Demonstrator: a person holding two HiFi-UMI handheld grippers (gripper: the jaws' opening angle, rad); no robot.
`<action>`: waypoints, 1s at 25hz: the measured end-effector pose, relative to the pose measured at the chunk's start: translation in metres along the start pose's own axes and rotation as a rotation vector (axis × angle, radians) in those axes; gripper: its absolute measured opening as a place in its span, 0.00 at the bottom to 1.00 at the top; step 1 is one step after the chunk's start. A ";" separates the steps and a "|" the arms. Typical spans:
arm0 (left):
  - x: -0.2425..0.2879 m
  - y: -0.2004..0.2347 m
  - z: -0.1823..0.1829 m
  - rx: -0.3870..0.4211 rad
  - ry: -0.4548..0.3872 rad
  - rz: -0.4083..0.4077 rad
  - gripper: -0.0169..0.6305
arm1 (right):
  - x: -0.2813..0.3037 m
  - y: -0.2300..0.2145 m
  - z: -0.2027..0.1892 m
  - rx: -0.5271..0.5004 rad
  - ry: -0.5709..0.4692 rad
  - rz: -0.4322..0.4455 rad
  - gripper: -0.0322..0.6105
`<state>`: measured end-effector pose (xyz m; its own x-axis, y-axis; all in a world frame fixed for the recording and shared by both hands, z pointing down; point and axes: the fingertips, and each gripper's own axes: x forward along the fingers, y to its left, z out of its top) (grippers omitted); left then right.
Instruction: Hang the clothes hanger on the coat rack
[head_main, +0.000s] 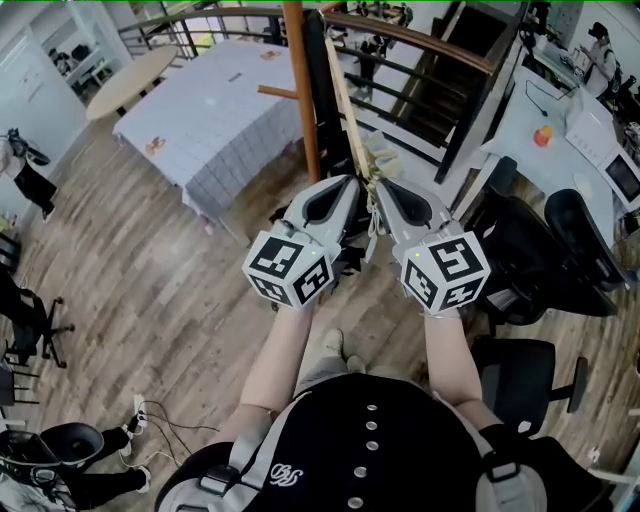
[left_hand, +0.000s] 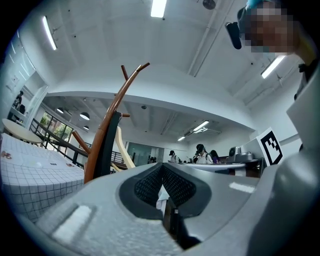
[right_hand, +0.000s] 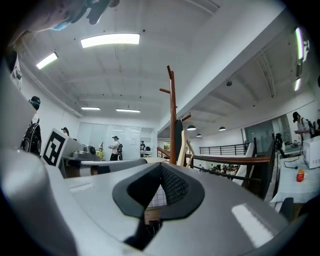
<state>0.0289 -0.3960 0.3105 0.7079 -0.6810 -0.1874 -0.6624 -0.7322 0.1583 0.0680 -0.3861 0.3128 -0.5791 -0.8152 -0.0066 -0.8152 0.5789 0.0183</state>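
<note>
Seen from the head view, the person faces the coat rack (head_main: 300, 100). Its brown pole rises from the wood floor (head_main: 150, 290) just beyond the grippers, with a black strip (head_main: 322, 90) and a pale slat (head_main: 346, 95) running alongside it. The left gripper (head_main: 350, 188) and right gripper (head_main: 388, 190) are held side by side, almost touching, noses toward the foot of the rack, likely so both can work on one thing together. A pale cloth (head_main: 385, 152) sits just past their tips. Whether it belongs to the hanger I cannot tell, and no hanger shows plainly here. A table (head_main: 215, 110) under a checked cover lies far left, a railing (head_main: 420, 45) runs behind the rack, and office chairs (head_main: 525, 255) stand to the right. In the left gripper view the claw is clenched, its pads meeting at the tip. A white sliver (left_hand: 161, 198) shows in the slot behind them, either pinched there or merely seen through it. The rack stands ahead and to the left with its pegs high above, so hanging would seem to need a lift. In the right gripper view the claw is clenched too, with nothing gripped: only the table's cover and the floor show through its slot. The rack stands ahead, slightly right of centre, pegs well above the nose. On this showing the hanging is not yet done.
</note>
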 end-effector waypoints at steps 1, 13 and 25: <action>-0.002 -0.003 -0.002 -0.002 0.004 -0.004 0.02 | -0.002 0.001 -0.002 0.005 0.001 0.001 0.05; -0.025 -0.004 -0.039 -0.011 0.036 0.090 0.02 | -0.019 0.006 -0.021 0.008 0.037 -0.002 0.05; -0.030 -0.018 -0.051 -0.025 0.046 0.071 0.02 | -0.025 0.008 -0.039 0.016 0.058 0.025 0.05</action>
<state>0.0322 -0.3631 0.3631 0.6700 -0.7308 -0.1304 -0.7056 -0.6816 0.1939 0.0770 -0.3616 0.3525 -0.5979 -0.7999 0.0520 -0.8009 0.5988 0.0017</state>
